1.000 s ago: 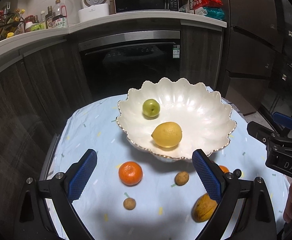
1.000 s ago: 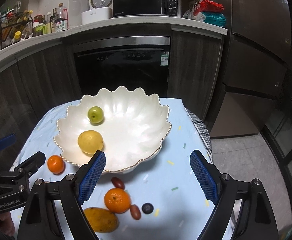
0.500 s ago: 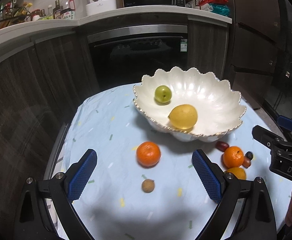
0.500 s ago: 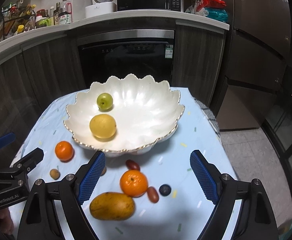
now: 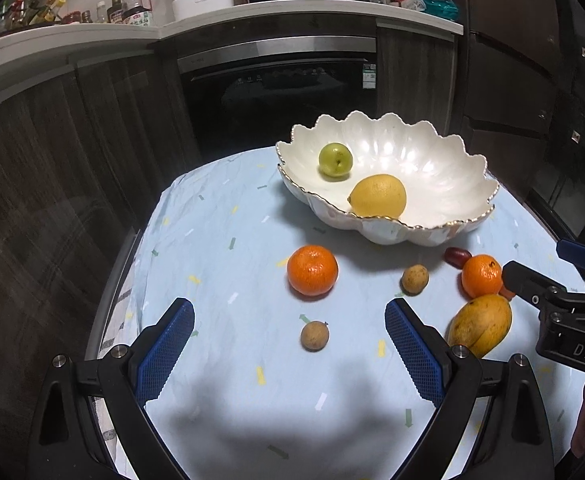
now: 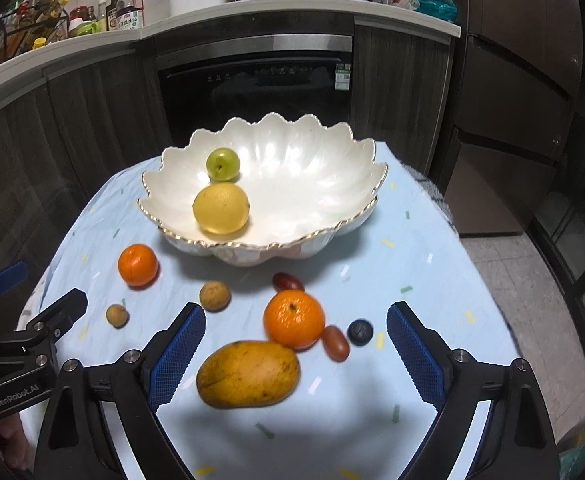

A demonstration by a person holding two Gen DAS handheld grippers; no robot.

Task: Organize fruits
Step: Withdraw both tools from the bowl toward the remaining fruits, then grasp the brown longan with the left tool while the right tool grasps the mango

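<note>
Right wrist view, both grippers' jaws spread, mango touching orange, bowl beyond

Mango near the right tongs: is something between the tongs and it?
Nothing visible. The mango lies directly ahead of the open right tongs; an orange touches its far side, toward the bowl.

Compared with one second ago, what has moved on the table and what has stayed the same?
Both grippers drew back from the bowl; the left gripper also swung left. More loose fruit now shows, including the mango. Nothing was grasped or released. The right gripper stays open like the left; no fruit moved.
</note>
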